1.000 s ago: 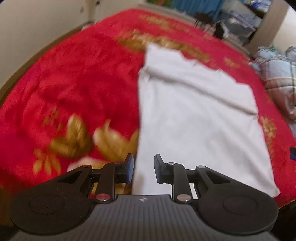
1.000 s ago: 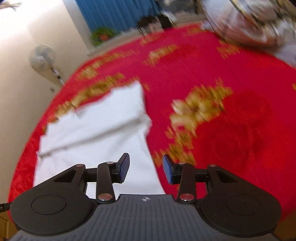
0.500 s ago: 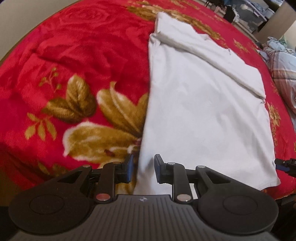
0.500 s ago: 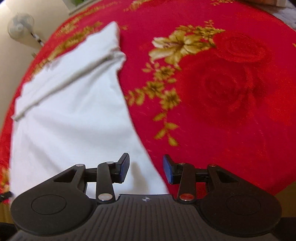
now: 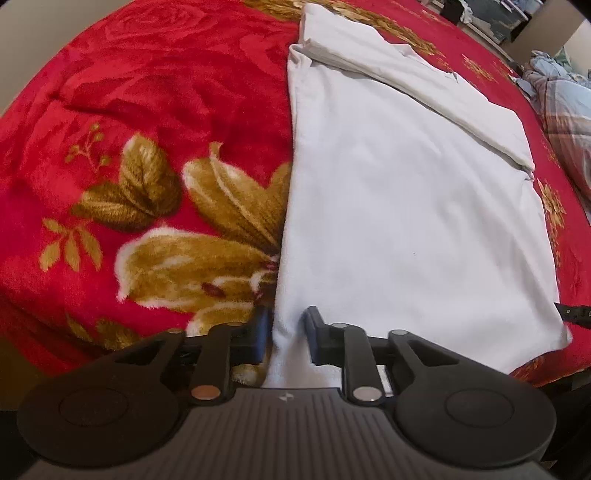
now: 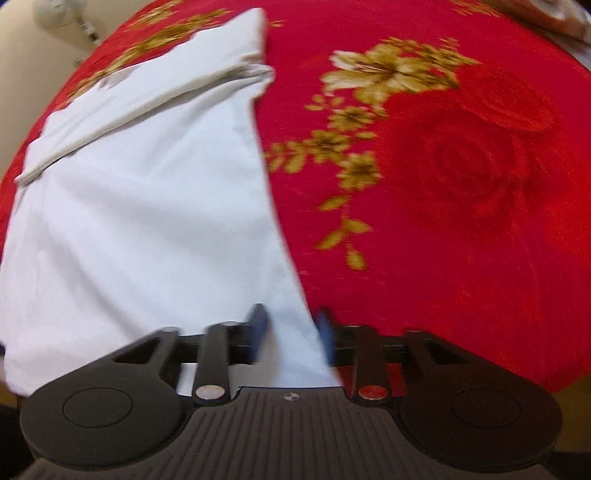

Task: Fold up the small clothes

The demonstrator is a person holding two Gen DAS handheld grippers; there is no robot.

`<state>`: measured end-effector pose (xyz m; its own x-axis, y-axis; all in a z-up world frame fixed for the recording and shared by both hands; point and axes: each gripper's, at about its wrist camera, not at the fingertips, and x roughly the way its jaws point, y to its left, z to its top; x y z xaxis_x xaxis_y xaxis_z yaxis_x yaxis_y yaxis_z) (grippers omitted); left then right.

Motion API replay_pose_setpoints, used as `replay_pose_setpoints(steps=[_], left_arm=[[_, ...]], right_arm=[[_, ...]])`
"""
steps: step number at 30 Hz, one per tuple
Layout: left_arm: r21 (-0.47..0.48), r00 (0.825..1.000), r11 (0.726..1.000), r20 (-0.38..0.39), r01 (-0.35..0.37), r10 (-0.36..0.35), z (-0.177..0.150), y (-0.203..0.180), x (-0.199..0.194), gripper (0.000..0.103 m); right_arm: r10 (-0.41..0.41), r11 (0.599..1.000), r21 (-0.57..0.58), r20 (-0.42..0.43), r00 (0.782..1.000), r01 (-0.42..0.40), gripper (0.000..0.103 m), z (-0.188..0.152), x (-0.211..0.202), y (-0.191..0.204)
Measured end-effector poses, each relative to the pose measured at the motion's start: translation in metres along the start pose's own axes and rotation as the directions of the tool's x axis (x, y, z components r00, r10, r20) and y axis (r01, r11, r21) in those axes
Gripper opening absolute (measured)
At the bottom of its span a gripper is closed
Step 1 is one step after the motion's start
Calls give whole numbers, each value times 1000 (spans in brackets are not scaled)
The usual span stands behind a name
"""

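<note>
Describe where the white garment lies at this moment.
The white garment lies flat on the red floral blanket, right of centre in the left wrist view, left of centre in the right, its near edge between both grippers' closing jaws.

A plush red blanket [image 5: 155,96] covers the bed, woven with tone-on-tone roses and a big gold flower with white-edged petals [image 5: 192,254], and from the right wrist view the same blanket [image 6: 461,258] carries a trailing gold floral spray [image 6: 351,155] beside a large embossed rose [image 6: 476,155]. Off at the far right edge lies a heap of plaid and pale blue bedding [image 5: 565,107], crumpled, with cluttered furniture beyond it too small to make out. Up in the far left corner of the right wrist view, a standing fan [image 6: 55,14] sits against a cream wall [image 6: 22,74].
</note>
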<state>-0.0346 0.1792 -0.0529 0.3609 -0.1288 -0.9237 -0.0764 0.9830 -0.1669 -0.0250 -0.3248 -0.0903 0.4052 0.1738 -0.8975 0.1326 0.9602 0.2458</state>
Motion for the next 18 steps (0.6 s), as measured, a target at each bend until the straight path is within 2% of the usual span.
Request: replay_pose_setpoints(steps=[5, 7, 11, 12, 13, 14, 18], left_arm=[[-22, 1000, 1000, -7, 18, -18, -2, 4, -1, 19], [-15, 1000, 1000, -11, 15, -15, -2, 3, 0, 19], [8, 1000, 1000, -9, 4, -4, -2, -1, 1, 19], [11, 1000, 1000, -3, 2, -2, -2, -2, 0, 18], [18, 1000, 1000, 7, 2, -2, -2, -3, -2, 11], [30, 1000, 1000, 20, 8, -8, 0, -5, -3, 6], [140, 988, 990, 150, 16, -37, 8, -23, -35, 5]], right_arm=[[68, 996, 61, 26, 997, -70, 8, 3, -11, -6], [49, 996, 74, 10, 999, -50, 16, 2, -7, -8], [14, 1000, 22, -4, 1000, -14, 20, -3, -1, 0], [17, 1000, 10, -2, 1000, -17, 17, -3, -2, 2], [19, 1000, 7, 3, 1000, -19, 7, -4, -4, 2], [32, 999, 11, 14, 999, -32, 6, -4, -6, 2], [85, 996, 25, 110, 990, -88, 5, 2, -32, 2]])
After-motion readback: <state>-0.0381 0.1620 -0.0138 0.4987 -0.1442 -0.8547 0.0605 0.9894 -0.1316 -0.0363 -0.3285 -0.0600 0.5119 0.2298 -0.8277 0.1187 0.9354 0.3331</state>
